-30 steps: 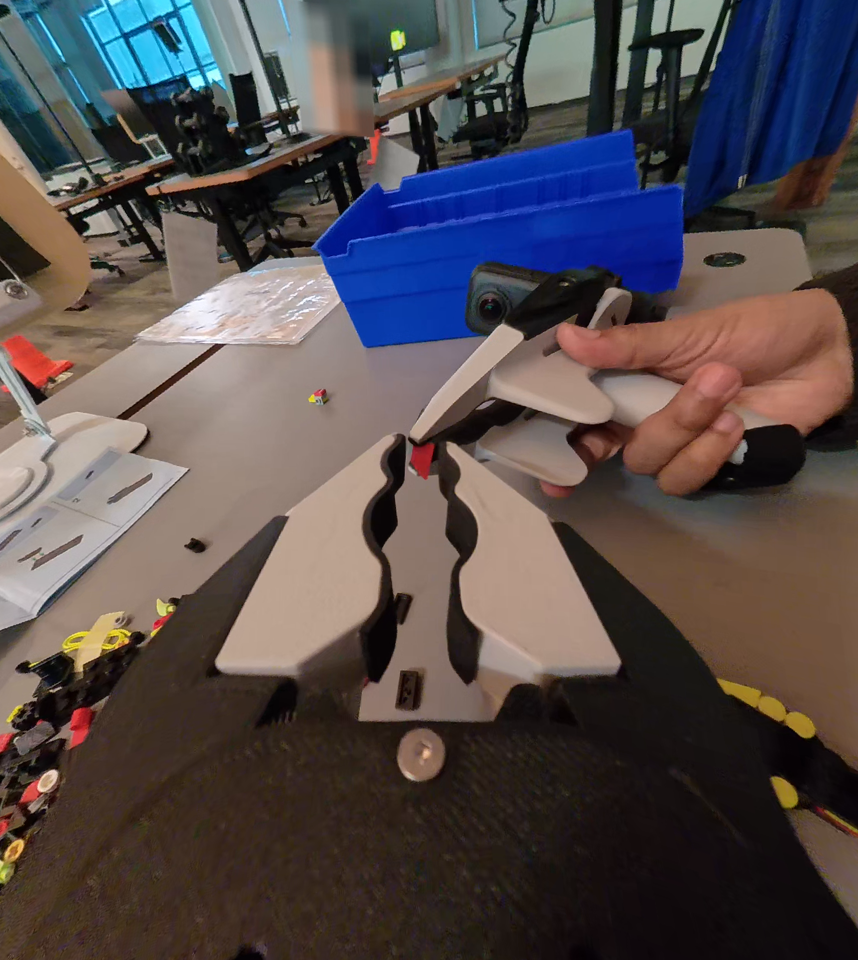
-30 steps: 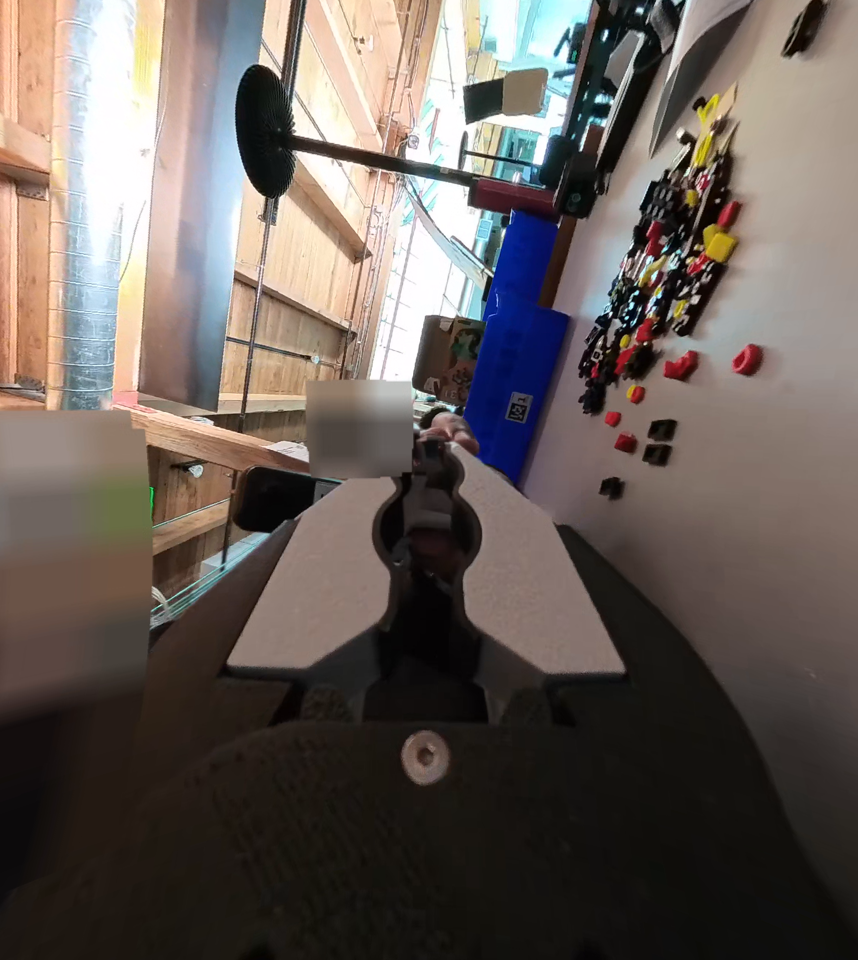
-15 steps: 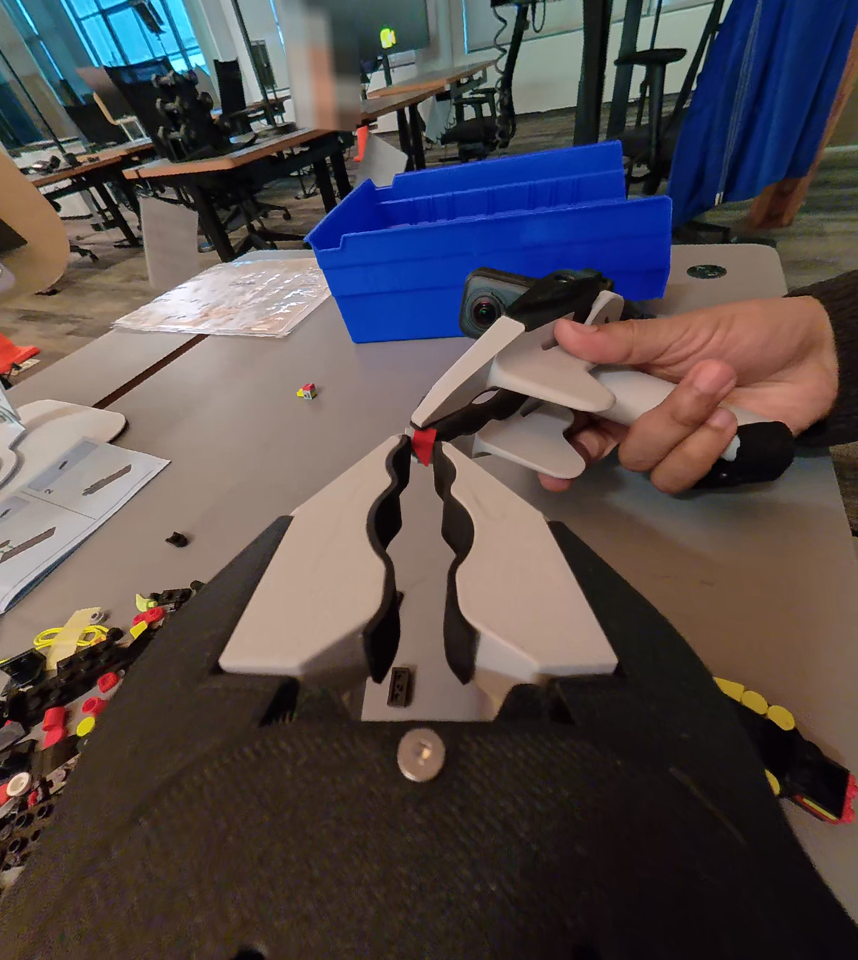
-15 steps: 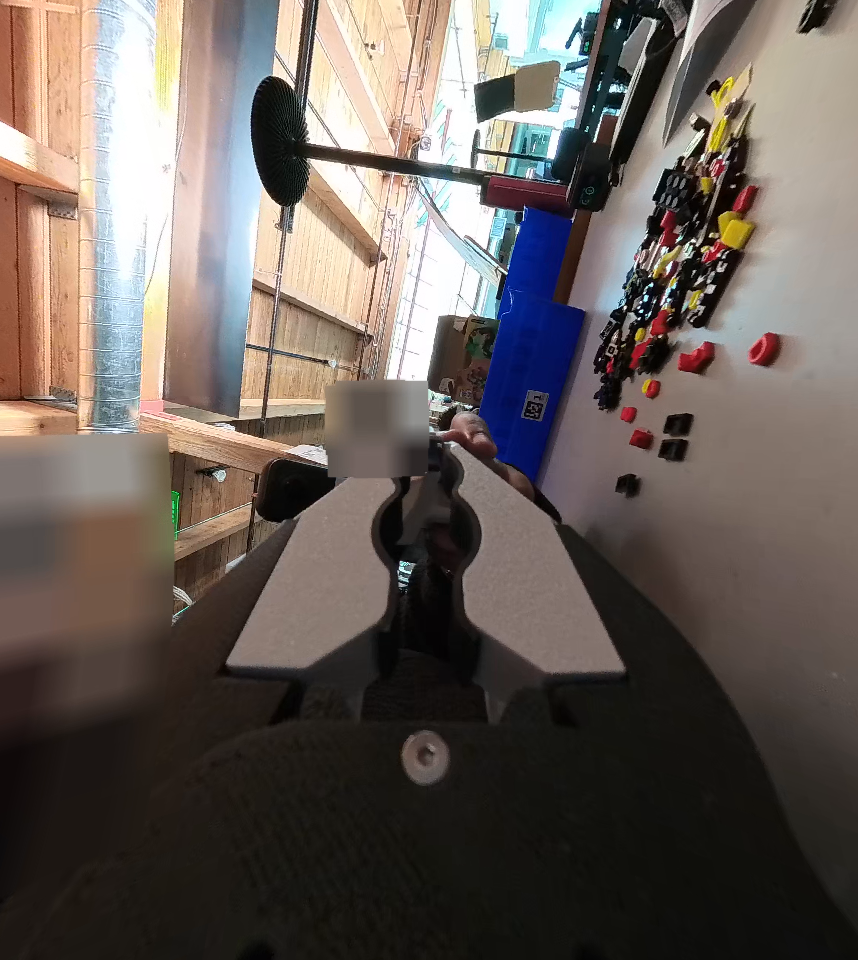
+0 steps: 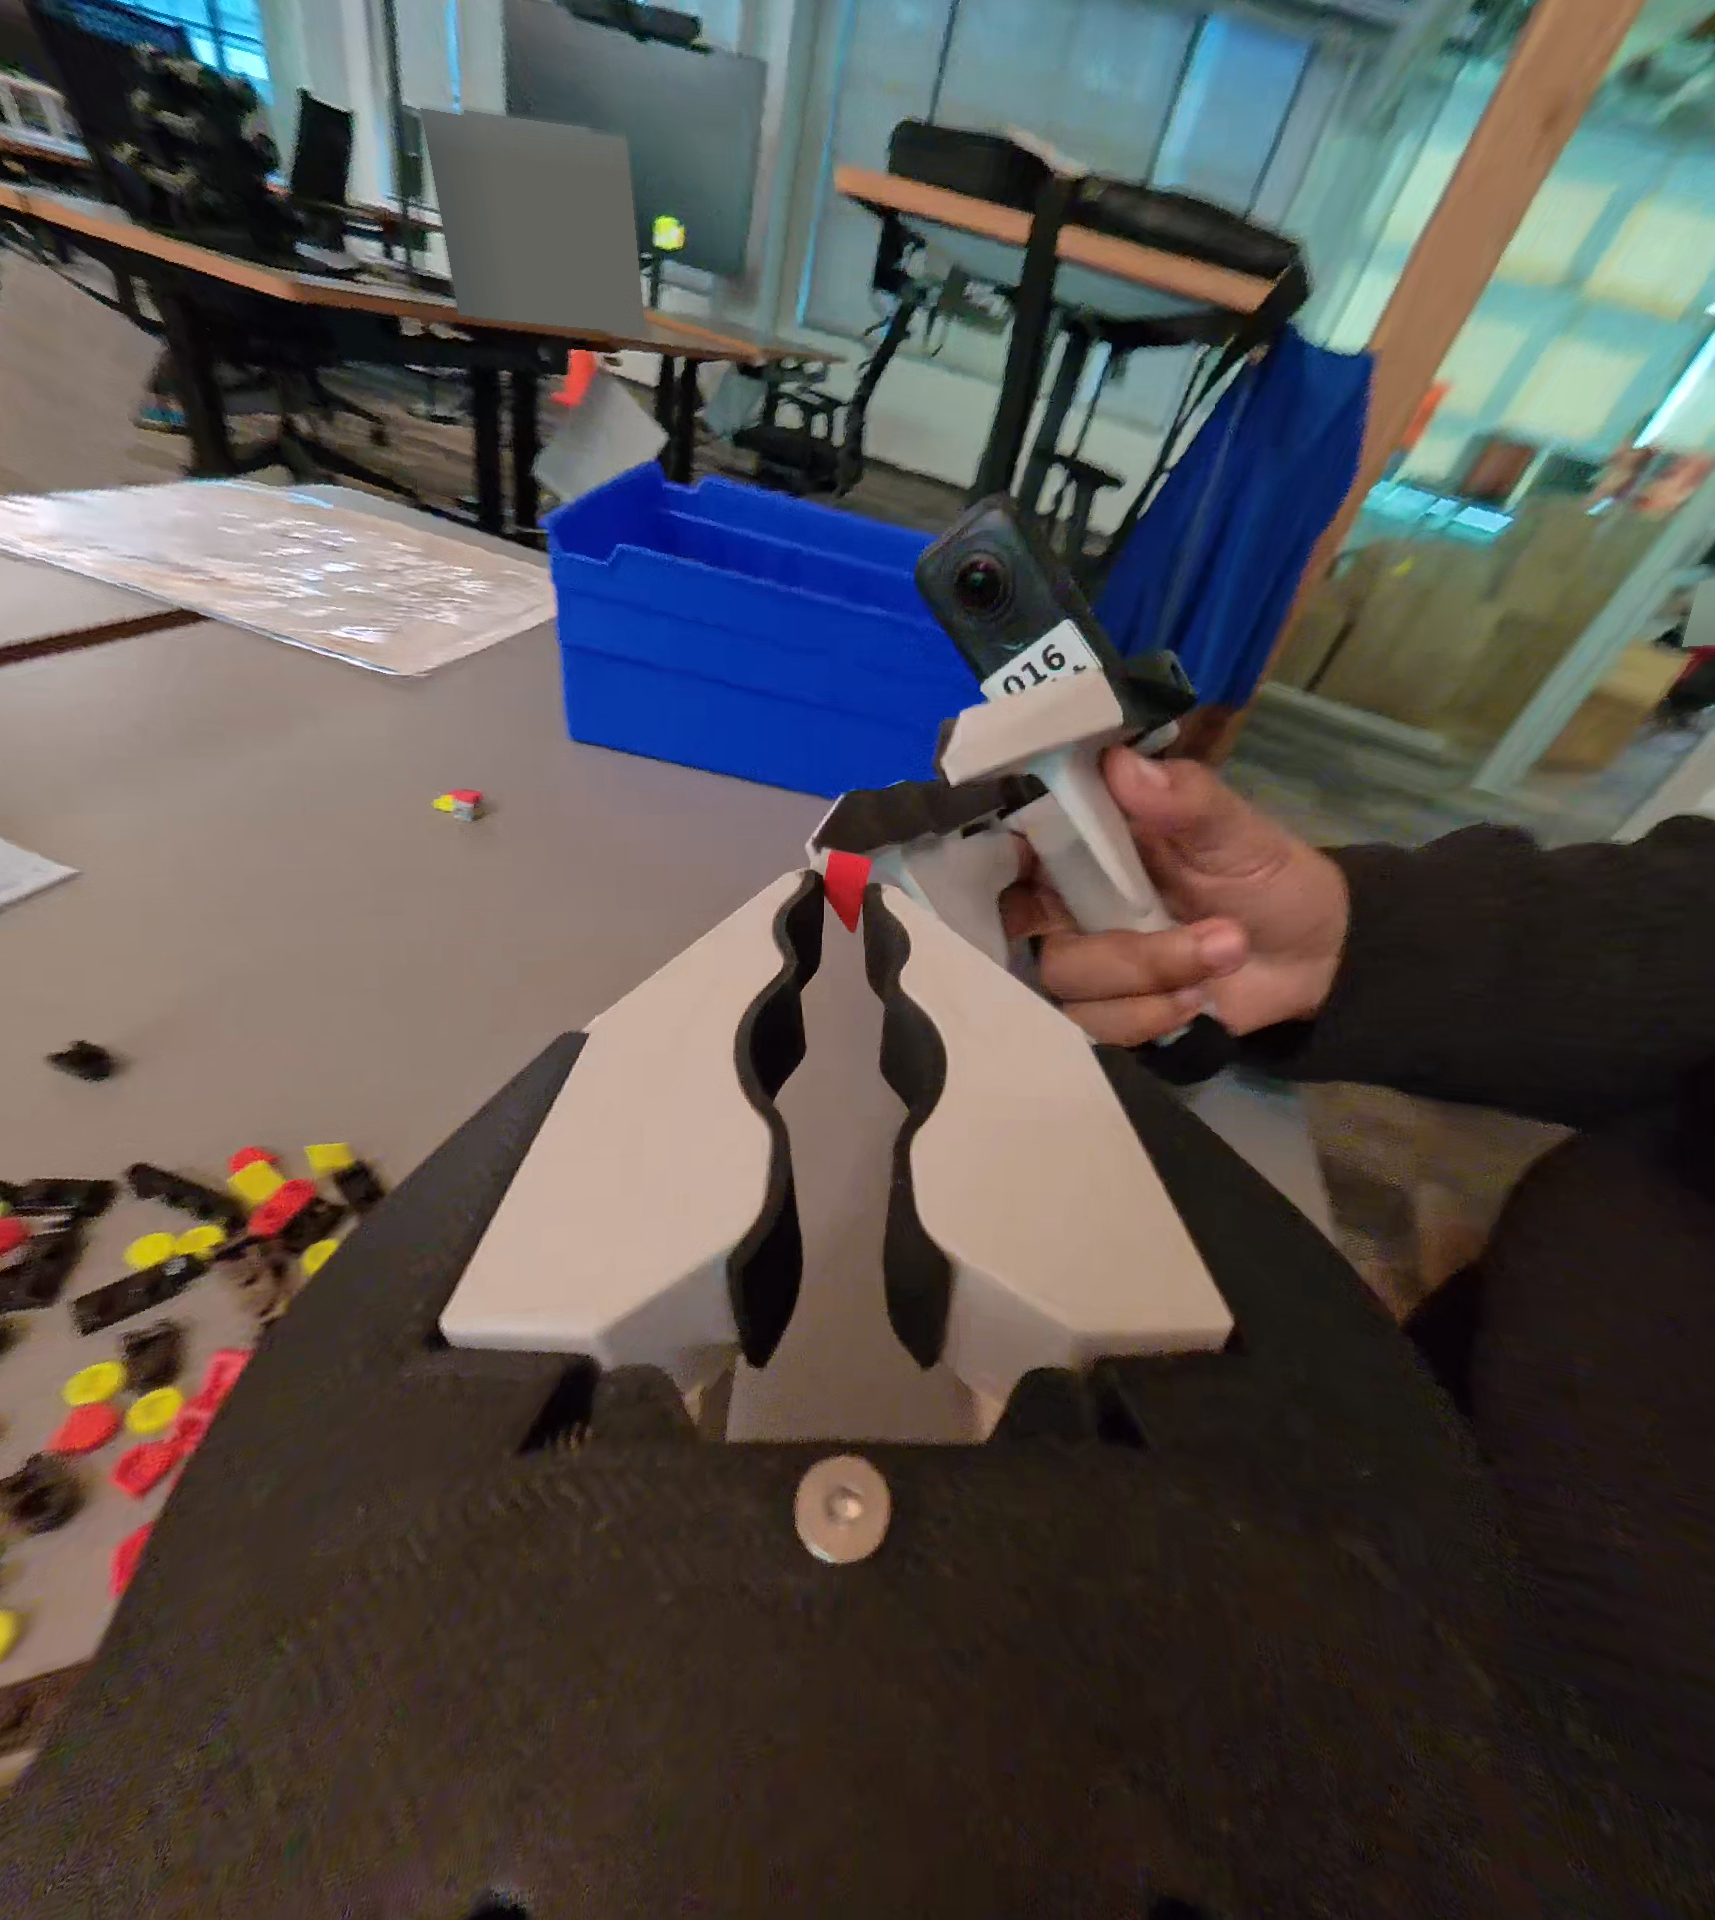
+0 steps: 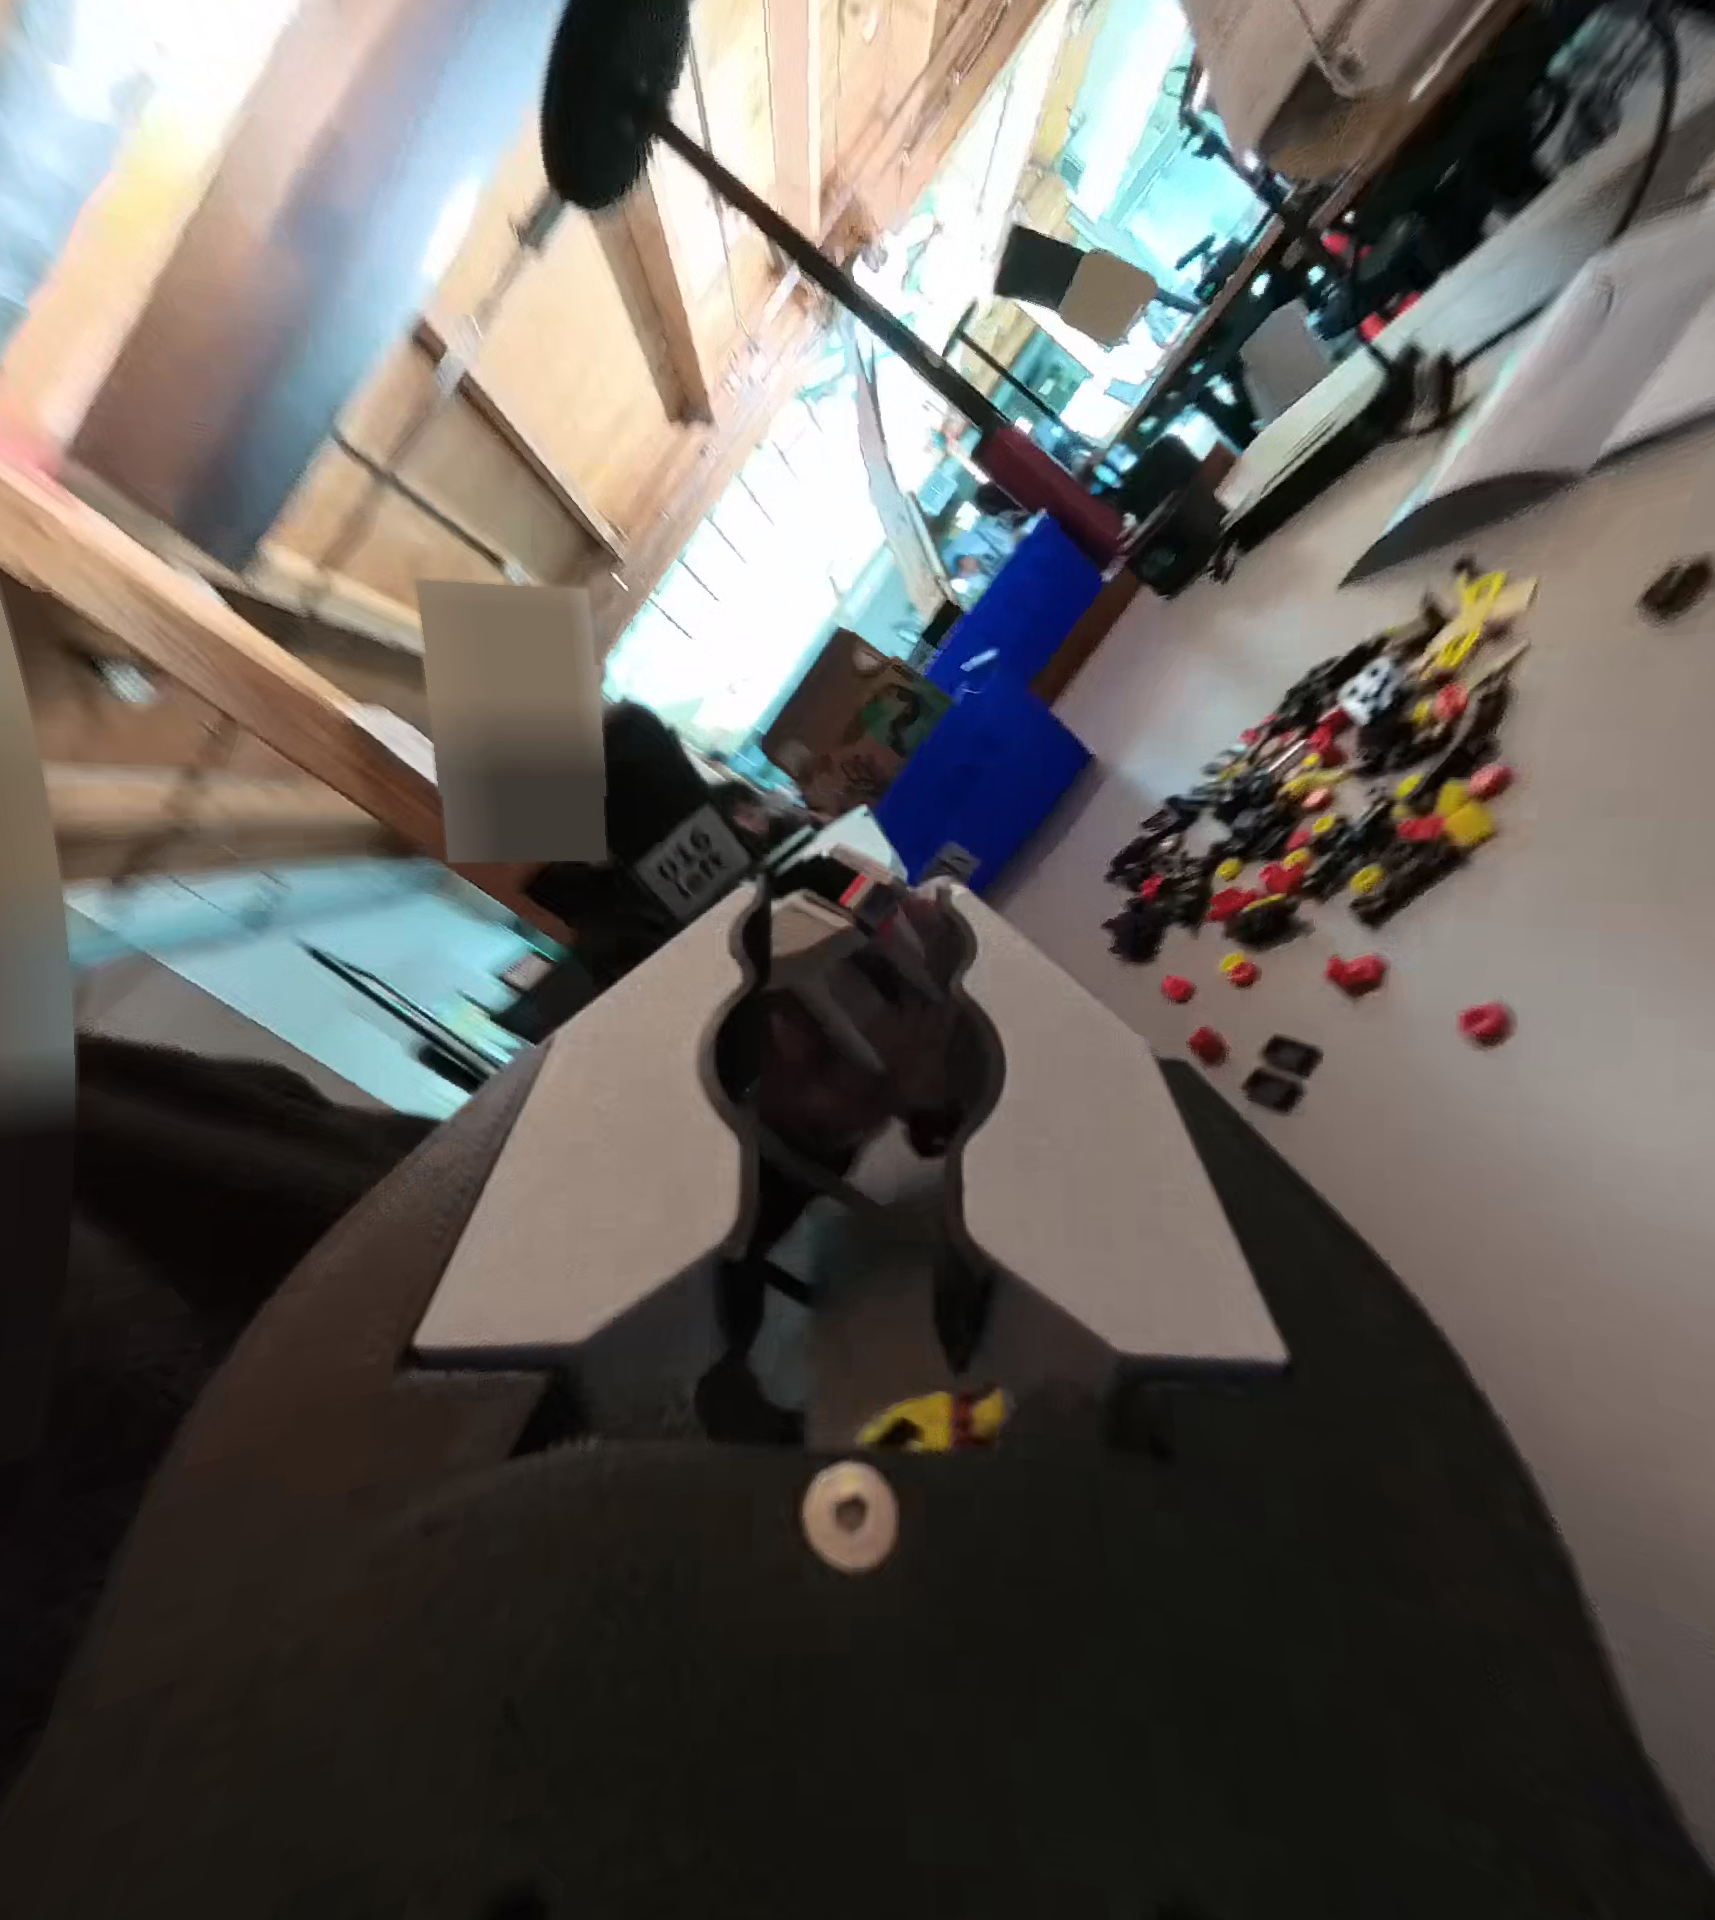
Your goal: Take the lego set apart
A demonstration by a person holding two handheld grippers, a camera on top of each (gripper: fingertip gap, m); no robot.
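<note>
A small red lego piece (image 5: pixel 845 879) is being held in the air between both tools: the left hand-held gripper (image 5: pixel 840 906) is narrowed onto its lower end, and the right hand-held gripper (image 5: pixel 858 840), gripped by a hand (image 5: pixel 1185 914), is being closed on its upper end. Judged from this, a pull-apart is in hand — the next move is likely being called for as a short, opposed tug or twist, with both grips kept firm. The rest of the set is lying as a loose pile of lego parts (image 6: pixel 1341 800) on the surface (image 5: pixel 261 894), well apart from the blue bin (image 5: pixel 728 665). Open room is being left above the surface's bare middle — its near edge is close under the hand.
</note>
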